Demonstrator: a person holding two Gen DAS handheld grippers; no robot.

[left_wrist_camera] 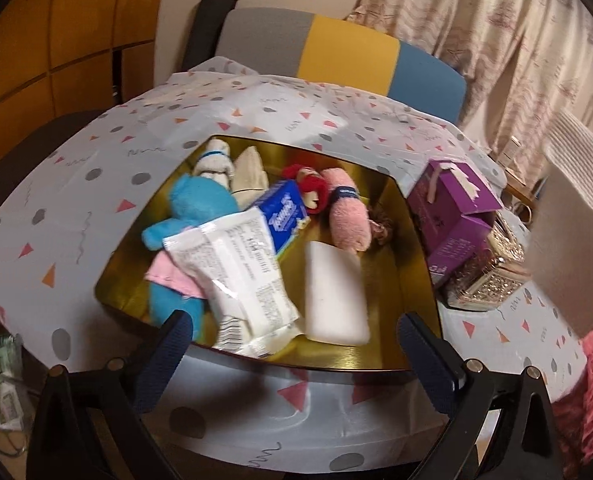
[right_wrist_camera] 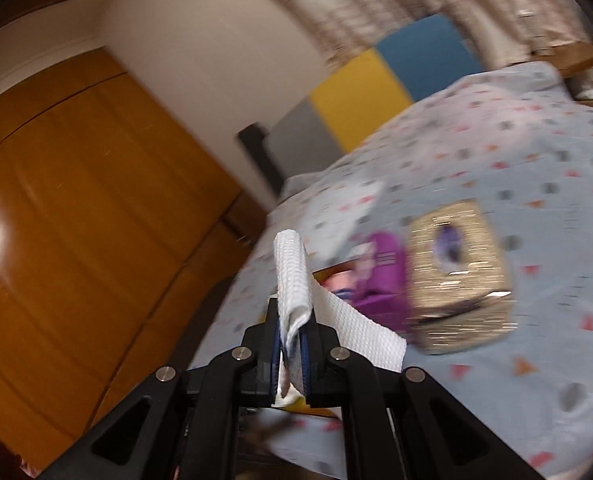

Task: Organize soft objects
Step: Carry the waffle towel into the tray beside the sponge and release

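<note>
Between the right gripper's (right_wrist_camera: 292,344) clenched pads sits a white waffle-weave cloth (right_wrist_camera: 296,280), pinched at a folded edge, the rest draping right over the jaw. Judgement: light, limp, no stiffness; it will sag and swing, so a grip on the fold suits it. Right wrist view is motion-blurred.

Gold tin (left_wrist_camera: 376,360) lies on the patterned tablecloth (left_wrist_camera: 76,168), already holding a blue plush toy (left_wrist_camera: 192,208), tissue pack (left_wrist_camera: 284,216), pink rolled towel (left_wrist_camera: 346,216), white wipes packet (left_wrist_camera: 240,276) and white sponge block (left_wrist_camera: 336,292). Open floor remains at the tin's near right.

Left gripper (left_wrist_camera: 292,336) hovers over the tin's near rim, jaws released, empty.

Purple box (left_wrist_camera: 452,208) and a glittery gold box (left_wrist_camera: 492,280) crowd the tin's right edge; approach from above looks safest.
</note>
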